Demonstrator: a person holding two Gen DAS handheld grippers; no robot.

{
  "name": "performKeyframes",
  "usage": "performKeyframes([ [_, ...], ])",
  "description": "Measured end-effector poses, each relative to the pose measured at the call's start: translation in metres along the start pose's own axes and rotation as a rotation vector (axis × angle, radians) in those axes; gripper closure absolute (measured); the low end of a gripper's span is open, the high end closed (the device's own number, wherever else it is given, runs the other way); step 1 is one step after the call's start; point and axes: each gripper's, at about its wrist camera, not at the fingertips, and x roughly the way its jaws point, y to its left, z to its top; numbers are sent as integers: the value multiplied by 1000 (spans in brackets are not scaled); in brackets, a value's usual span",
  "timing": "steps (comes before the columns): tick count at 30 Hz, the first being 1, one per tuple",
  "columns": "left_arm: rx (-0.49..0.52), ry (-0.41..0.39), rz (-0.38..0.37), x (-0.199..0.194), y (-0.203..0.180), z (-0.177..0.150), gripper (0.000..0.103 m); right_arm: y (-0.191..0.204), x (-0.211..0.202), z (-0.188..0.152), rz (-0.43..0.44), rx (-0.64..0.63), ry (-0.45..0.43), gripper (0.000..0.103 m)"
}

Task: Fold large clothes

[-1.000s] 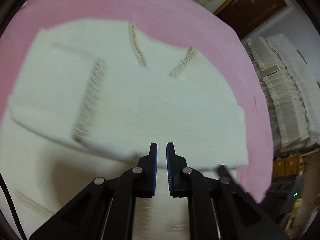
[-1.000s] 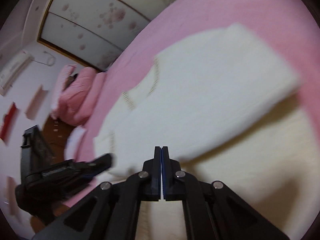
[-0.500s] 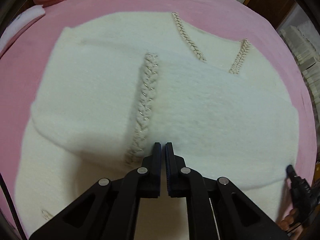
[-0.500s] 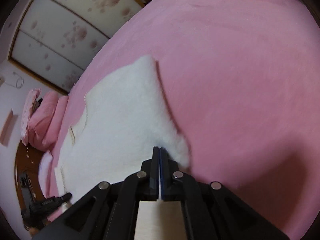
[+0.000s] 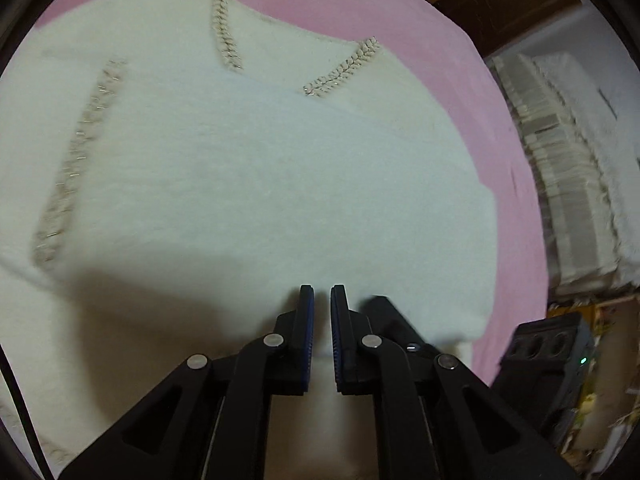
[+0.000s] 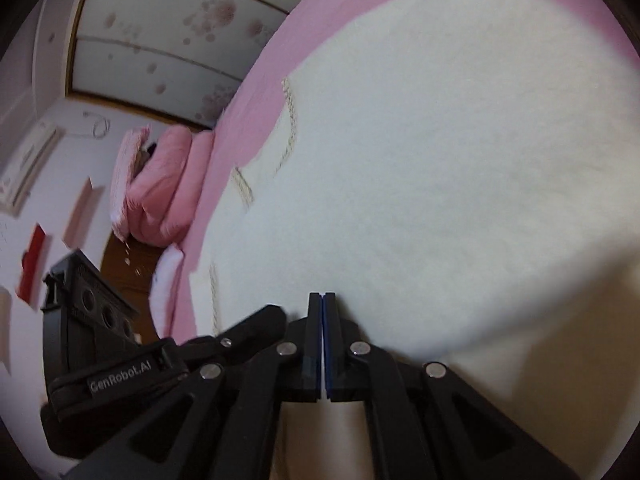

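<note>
The fluffy cream-white sweater (image 5: 256, 184) on the pink bed (image 5: 516, 184) looks approx. half folded, w/ more folds left; left hand-held gripper (image 5: 322, 294) nearly closed, right hand-held gripper (image 6: 322, 300) pressed together, each seems to pinch the sweater's edge.

A cream-white fuzzy sweater (image 5: 260, 184) lies flat on a pink bed (image 5: 460, 64), filling most of the left wrist frame. Its V-neck sits in the upper middle, edged with braided beige trim (image 5: 344, 70). A folded-over layer covers its lower part, and another strip of trim runs down the left of the frame. In the right wrist view the sweater (image 6: 440, 160) fills the right side.
</note>
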Motion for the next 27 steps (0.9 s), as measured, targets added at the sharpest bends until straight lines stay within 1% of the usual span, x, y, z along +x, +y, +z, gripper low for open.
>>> performKeyframes([
  [2, -55, -29, -41, 12, 1, 19, 98, -3, 10, 16, 24, 33, -7, 103],
  [4, -101, -70, -62, 19, 2, 39, 98, -2, 17, 40, 10, -3, -17, 103],
  [5, -112, -84, -63, 20, 3, 44, 98, -1, 20, 50, -7, -37, -18, 103],
  [7, -104, -124, -36, 29, 3, 70, 98, 2, 27, 75, -34, -98, -11, 103],
  [8, -85, -148, 8, 31, 5, 79, 98, -1, 26, 87, -44, -122, -5, 103],
  [9, -74, -159, 34, 34, 8, 86, 98, 0, 29, 99, -44, -133, -2, 103],
  [10, -68, -168, 44, 33, 15, 91, 99, -5, 21, 108, -55, -147, -13, 103],
  [11, -74, -178, 37, 30, 24, 93, 100, -11, 9, 117, -127, -173, -47, 103],
  [12, -83, -189, 42, 24, 33, 94, 100, -16, -5, 126, -211, -201, -103, 103],
  [14, -91, -221, 118, 11, 52, 96, 101, -34, -39, 137, -349, -187, -201, 103],
  [15, -93, -223, 136, 6, 58, 96, 101, -41, -53, 138, -410, -175, -236, 103],
  [16, -98, -220, 151, 1, 66, 98, 101, -45, -64, 138, -441, -175, -259, 103],
  [18, -94, -218, 162, -2, 73, 97, 101, -44, -74, 132, -449, -196, -245, 103],
  [19, -86, -219, 164, -10, 82, 93, 101, -41, -76, 127, -467, -215, -237, 103],
  [21, -50, -214, 192, -10, 77, 90, 101, -33, -74, 113, -523, -258, -203, 103],
  [22, -32, -213, 212, -22, 80, 80, 101, -31, -74, 107, -536, -256, -190, 103],
  [24, -2, -203, 254, -28, 74, 70, 101, -27, -74, 96, -543, -230, -178, 103],
  [25, 6, -195, 262, -32, 74, 62, 101, -27, -78, 89, -540, -211, -173, 103],
  [27, 38, -155, 272, -33, 71, 42, 101, -30, -88, 73, -533, -183, -148, 103],
])
